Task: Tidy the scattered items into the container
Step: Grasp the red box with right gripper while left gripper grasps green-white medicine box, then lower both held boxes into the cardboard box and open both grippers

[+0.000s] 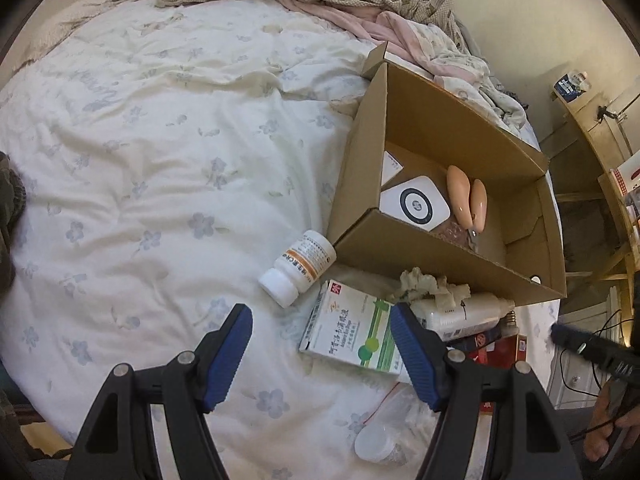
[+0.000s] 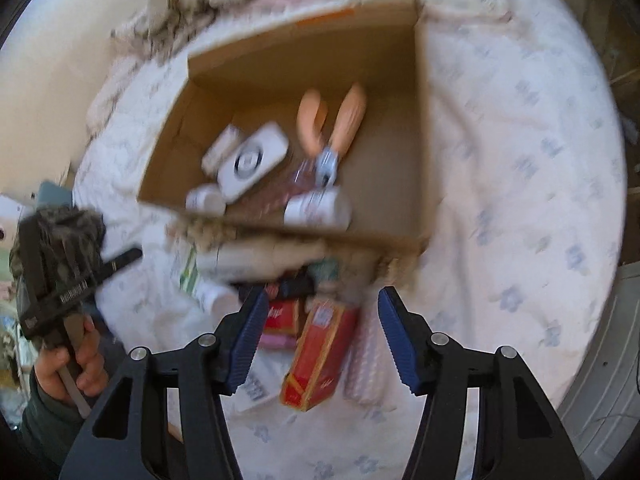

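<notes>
Left gripper (image 1: 322,326) hangs spread over the bed (image 1: 132,168) with nothing between its blue pads; the white bottle (image 1: 298,266) lies on its side just beyond the gap, and the green-and-white box (image 1: 352,334) lies beside the right pad, partly under it. Farther right stands the open carton (image 1: 360,152), holding a white device (image 1: 416,204) and peach-handled pliers (image 1: 468,198); a cream scrunchie (image 1: 424,284) and a white tube (image 1: 472,314) lie against its near wall. A clear bag (image 1: 378,440) lies near the bottom edge. From the right wrist, blurred by motion, the right gripper (image 2: 320,308) is also spread, gripping nothing, above a red box (image 2: 320,356) lying between and just below its pads. Beyond it sits the carton (image 2: 420,120) with the pliers (image 2: 344,120), the device (image 2: 252,164) and two white bottles (image 2: 318,210). At far left a hand (image 2: 72,364) holds the other gripper.
</notes>
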`<state>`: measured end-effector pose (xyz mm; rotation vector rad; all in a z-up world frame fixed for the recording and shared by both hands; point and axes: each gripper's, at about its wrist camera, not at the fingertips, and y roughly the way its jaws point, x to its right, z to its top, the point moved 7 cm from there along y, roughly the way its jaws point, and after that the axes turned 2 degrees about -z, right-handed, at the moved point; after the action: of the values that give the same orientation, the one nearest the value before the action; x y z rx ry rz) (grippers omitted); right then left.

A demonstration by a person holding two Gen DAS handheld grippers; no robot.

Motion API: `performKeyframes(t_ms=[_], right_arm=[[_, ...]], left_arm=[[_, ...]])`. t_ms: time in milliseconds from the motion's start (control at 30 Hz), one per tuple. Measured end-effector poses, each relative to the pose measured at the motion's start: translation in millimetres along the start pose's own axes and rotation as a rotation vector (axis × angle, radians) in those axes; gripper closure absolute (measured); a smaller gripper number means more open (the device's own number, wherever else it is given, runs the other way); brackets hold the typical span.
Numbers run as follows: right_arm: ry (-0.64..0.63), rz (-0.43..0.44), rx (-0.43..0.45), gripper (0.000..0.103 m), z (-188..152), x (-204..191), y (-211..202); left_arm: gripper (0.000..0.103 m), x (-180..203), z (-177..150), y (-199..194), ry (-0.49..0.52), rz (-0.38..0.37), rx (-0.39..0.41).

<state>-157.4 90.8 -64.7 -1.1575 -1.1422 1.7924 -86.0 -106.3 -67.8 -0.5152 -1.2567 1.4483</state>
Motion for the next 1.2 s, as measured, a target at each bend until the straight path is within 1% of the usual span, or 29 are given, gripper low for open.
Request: performKeyframes(t_ms=[33, 67, 100, 133, 167, 233, 267, 333, 467, 533, 567, 633, 733, 800, 833, 900, 933, 967, 1067, 1133, 1167, 1200], right_arm=[[-0.01, 0.006, -0.03, 0.057, -4, -4, 8], [-0.023, 0.004, -0.068, 0.071, -10, -6, 17], [-0.04, -0.019, -0.113, 0.069, -17, -8, 30], [-0.05, -0.04, -0.138, 0.069, -21, -7, 37], [-0.055, -0.053, -0.158, 0.068, -26, -7, 45], [-0.051, -0.052, -0.152, 0.066, -26, -9, 47], [-0.06, -0.06, -0.152, 0.065, -26, -10, 48], [-0.042, -0.051, -0.155, 0.064, -26, -7, 48], [0.01, -0.009, -0.161, 0.064, -27, -2, 43], [0.006, -0.004, -0.161, 0.063, -30, -4, 42], [0.002, -0.014, -0.161, 0.063, -31, -3, 43], [0.003, -0.031, -0.173, 0.059, -30, -5, 46], [0.006, -0.045, -0.194, 0.054, -34, -4, 53], [0.0, -0.056, -0.209, 0.052, -38, -3, 57], [-0.005, -0.058, -0.217, 0.052, -40, -3, 58], [-0.016, -0.056, -0.226, 0.052, -44, -3, 58], [-0.018, -0.052, -0.231, 0.052, -46, -3, 57], [-0.016, -0.047, -0.234, 0.052, -48, -2, 56], [-0.017, -0.051, -0.218, 0.052, -50, 2, 50], [-0.022, -0.069, -0.2, 0.053, -49, 5, 47], [-0.027, -0.074, -0.199, 0.057, -49, 6, 47], [-0.045, -0.092, -0.201, 0.074, -50, 8, 48]], left_arm=[[0.031, -1, 0, 1, 0.002, 0.008, 0.001], [0.031, -2, 1, 2, 0.005, 0.029, 0.0], [0.031, -5, 1, 4, 0.005, 0.052, -0.002], [0.031, -9, 0, 7, 0.001, 0.076, -0.013], [0.031, -12, -1, 11, -0.006, 0.08, -0.03], [0.031, -15, -4, 18, -0.017, 0.08, -0.059], [0.031, -14, -8, 22, -0.005, 0.091, -0.078], [0.031, -10, -13, 29, 0.034, 0.107, -0.1], [0.031, 10, -24, 44, 0.162, 0.153, -0.139], [0.025, 18, -26, 52, 0.2, 0.165, -0.143], [0.022, 20, -26, 54, 0.208, 0.166, -0.137], [0.022, 30, -23, 60, 0.231, 0.155, -0.111], [0.02, 38, -21, 67, 0.262, 0.158, -0.094], [0.02, 40, -24, 70, 0.262, 0.139, -0.105], [0.019, 41, -28, 71, 0.263, 0.123, -0.125], [0.019, 39, -36, 75, 0.279, 0.147, -0.166], [0.019, 38, -39, 76, 0.292, 0.158, -0.172], [0.019, 37, -40, 77, 0.304, 0.164, -0.174], [0.019, 35, -35, 73, 0.287, 0.148, -0.157], [0.024, 33, -33, 71, 0.271, 0.129, -0.147], [0.024, 32, -32, 70, 0.272, 0.123, -0.146], [0.025, 32, -33, 69, 0.281, 0.125, -0.142]])
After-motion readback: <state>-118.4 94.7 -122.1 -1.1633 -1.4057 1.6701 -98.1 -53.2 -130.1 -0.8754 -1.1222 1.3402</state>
